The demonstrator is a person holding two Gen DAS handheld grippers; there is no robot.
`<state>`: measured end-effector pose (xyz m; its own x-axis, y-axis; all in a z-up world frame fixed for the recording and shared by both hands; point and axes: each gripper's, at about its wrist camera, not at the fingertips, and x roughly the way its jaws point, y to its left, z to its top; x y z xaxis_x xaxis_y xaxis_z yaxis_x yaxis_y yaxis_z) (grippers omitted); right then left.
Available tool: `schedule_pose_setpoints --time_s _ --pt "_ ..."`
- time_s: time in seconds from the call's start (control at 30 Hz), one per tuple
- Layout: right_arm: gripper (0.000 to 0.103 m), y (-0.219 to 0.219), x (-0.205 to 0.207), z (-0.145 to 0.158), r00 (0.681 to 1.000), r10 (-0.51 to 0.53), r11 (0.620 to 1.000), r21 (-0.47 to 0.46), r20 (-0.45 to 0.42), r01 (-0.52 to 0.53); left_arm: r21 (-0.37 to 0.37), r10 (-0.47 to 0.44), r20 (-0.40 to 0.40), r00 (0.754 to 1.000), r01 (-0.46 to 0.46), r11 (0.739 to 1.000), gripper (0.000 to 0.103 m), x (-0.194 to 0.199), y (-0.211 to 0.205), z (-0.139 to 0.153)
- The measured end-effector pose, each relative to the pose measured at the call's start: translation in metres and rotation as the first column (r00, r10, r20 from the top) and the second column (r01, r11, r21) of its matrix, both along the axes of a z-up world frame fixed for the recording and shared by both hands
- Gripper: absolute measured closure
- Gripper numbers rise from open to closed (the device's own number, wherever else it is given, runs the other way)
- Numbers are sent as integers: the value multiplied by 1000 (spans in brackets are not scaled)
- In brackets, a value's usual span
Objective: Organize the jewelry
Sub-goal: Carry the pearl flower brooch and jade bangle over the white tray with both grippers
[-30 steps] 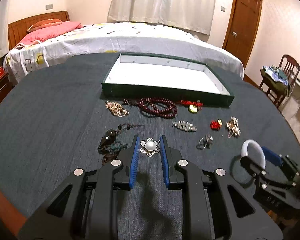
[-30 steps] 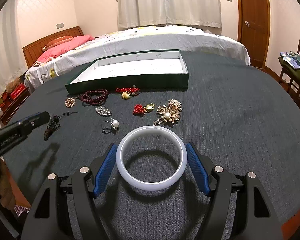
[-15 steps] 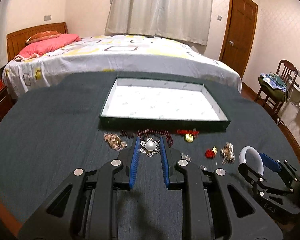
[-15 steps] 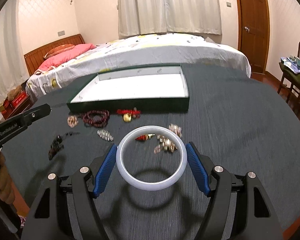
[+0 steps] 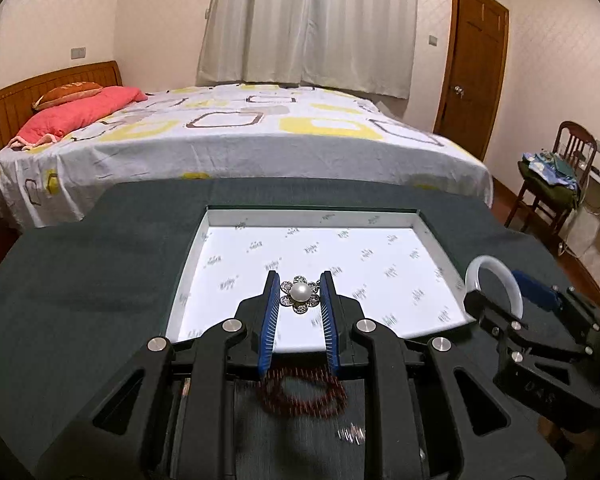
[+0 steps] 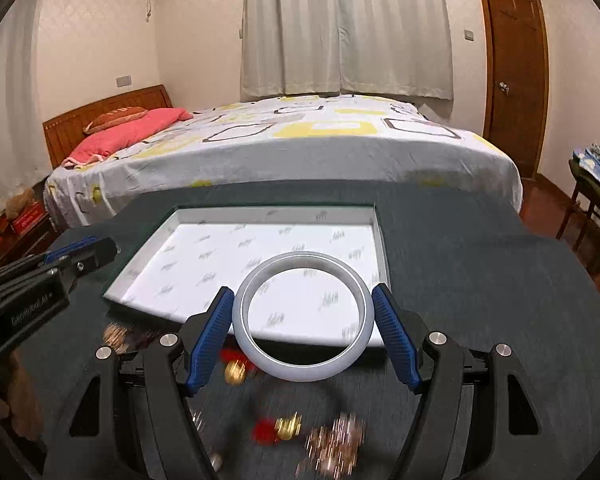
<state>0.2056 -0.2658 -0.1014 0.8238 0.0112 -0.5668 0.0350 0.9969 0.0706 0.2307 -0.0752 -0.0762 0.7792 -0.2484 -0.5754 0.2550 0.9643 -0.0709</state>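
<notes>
Barely started tbh: tray (image 5: 436,240) w/ nothing inside. Left gripper (image 5: 300,300) pinching pearl brooch (image 5: 300,293), right gripper (image 6: 304,320) clamped wide on white bangle (image 6: 304,368), both over tray's near edge. Beads (image 5: 300,396), other bits unsorted on table.

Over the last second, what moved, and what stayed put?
Both grippers lifted off the table and advanced over the tray. The left gripper carries the pearl brooch, the right gripper the white bangle. Grips unchanged; the red bead bracelet and the other pieces stayed on the cloth.
</notes>
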Motion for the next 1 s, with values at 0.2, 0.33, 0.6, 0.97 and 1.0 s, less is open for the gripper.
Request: schedule_pose_setpoints --time_s 0.2,0.33,0.6,0.97,1.0 --pt "35 -8 50 -25 997 -7 1000 16 -75 8 20 12 -81 997 -10 1000 83 50 -12 -32" --pt "35 -13 68 -44 991 -9 1000 23 -132 12 42 16 -130 991 -10 999 83 67 -17 -54" --pt "35 -12 82 -59 980 -12 1000 -5 -198 11 74 31 -176 984 -19 997 83 80 -17 -78" --pt "34 -8 90 -67 962 3 1000 -27 -274 -11 81 12 -225 974 7 997 82 89 -22 -90" --pt "35 -7 91 -67 961 2 1000 -29 -275 -11 83 15 -228 974 4 997 83 90 -22 -90"
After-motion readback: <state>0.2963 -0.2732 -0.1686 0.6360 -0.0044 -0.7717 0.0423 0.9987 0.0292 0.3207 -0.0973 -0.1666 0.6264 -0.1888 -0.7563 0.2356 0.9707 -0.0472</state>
